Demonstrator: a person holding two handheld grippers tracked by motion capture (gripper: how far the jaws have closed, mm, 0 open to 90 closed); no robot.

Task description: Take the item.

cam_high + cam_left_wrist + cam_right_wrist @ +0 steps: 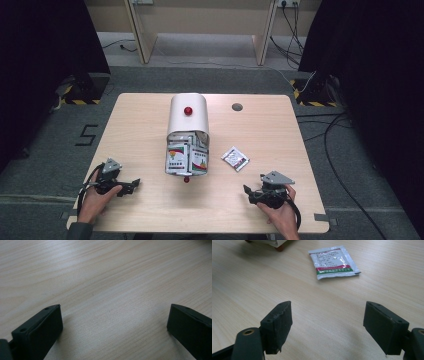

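Light wood tabletop [150, 135] on grey carpet, dark curtains both sides, cables on the floor at right. White bread-bin style box [188, 117] with a red knob sits mid-table, roll door up, front packed with sachets [187, 159]. One loose foil sachet [235, 158] lies flat just right of the box, apart from it, ahead of the right claw [255, 194]. In the right gripper view the sachet [333, 262] is well ahead of the jaws; right claw [328, 325] spread wide, empty. Left claw [129, 185] rests low near the front-left edge, also released, nothing between its jaws [113, 325].

Likely risk: the sachet is thin and flat on the wood, so jaws may skid over it or push it away instead of pinching. Coming in too far left could bump the box front. Path to the sachet looks unobstructed.
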